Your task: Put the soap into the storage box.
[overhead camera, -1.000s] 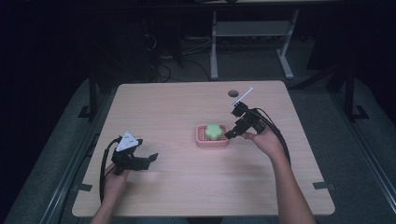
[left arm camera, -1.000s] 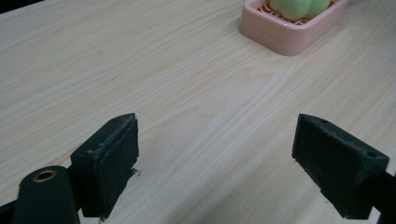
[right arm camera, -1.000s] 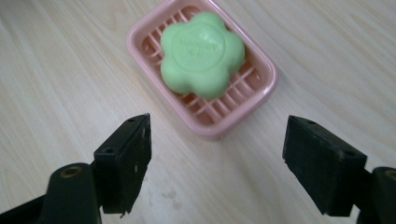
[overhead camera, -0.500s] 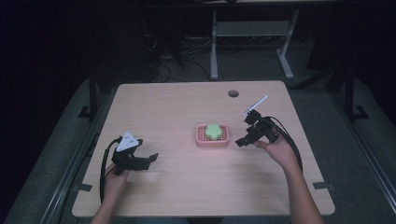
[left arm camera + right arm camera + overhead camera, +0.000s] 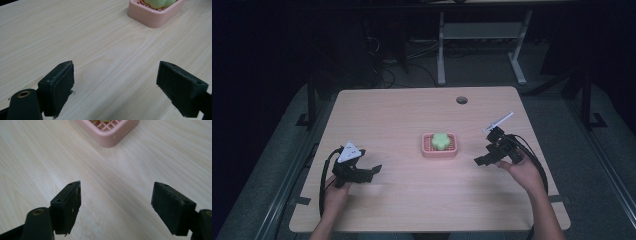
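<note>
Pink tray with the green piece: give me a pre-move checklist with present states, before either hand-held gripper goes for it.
1. Right hand-held gripper open and empty: ok.
2. Left hand-held gripper open and empty: ok.
3. Green flower-shaped piece seated inside the pink tray: ok.
4. Bare table between each hand-held gripper and the tray: ok.
5. Cables behind both hand-held grippers, away from the tray: ok.
6. Piece loose enough to lift out: cannot tell.

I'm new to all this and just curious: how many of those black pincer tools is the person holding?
2. The left gripper sits near the table's front left corner; the right gripper is right of the pink tray holding a green piece. Both are open and empty.
</note>
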`<act>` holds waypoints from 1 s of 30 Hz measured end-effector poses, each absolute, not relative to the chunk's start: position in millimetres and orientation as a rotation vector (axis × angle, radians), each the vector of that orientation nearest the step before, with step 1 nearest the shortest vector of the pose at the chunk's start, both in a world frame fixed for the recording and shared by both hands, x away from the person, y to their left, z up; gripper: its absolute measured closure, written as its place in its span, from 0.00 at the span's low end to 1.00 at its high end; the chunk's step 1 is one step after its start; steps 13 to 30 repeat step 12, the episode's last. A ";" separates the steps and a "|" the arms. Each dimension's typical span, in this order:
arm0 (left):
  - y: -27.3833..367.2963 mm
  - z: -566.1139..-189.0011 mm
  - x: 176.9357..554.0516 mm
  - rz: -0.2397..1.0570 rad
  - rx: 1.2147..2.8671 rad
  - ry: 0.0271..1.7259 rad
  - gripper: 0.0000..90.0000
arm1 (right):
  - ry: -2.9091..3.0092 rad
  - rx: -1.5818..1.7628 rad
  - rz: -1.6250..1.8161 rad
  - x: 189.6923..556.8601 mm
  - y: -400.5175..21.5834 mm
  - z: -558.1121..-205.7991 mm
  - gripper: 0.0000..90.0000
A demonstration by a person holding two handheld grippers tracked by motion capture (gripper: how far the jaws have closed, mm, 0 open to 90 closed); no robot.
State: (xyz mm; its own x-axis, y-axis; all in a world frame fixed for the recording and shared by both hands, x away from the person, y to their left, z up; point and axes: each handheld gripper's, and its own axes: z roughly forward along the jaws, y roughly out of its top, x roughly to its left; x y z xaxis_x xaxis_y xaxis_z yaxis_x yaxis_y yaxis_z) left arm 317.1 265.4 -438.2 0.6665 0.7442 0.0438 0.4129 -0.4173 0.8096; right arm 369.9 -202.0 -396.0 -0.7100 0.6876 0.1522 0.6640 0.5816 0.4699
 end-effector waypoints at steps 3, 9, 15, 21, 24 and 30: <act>265.4 -438.6 317.7 0.512 2.060 0.893 0.16 | 2.742 1.179 0.792 358.8 -212.2 -400.5 0.26; 265.1 -438.8 317.5 0.516 2.063 0.891 0.16 | 2.722 1.198 0.801 340.6 -225.5 -407.3 0.26; 265.1 -439.3 318.0 0.518 2.060 0.891 0.16 | 2.706 1.204 0.815 329.8 -232.8 -409.5 0.26; 265.1 -439.3 318.0 0.518 2.060 0.891 0.16 | 2.706 1.204 0.815 329.8 -232.8 -409.5 0.26; 265.1 -439.3 318.0 0.518 2.060 0.891 0.16 | 2.706 1.204 0.815 329.8 -232.8 -409.5 0.26; 265.1 -439.3 318.0 0.518 2.060 0.891 0.16 | 2.706 1.204 0.815 329.8 -232.8 -409.5 0.26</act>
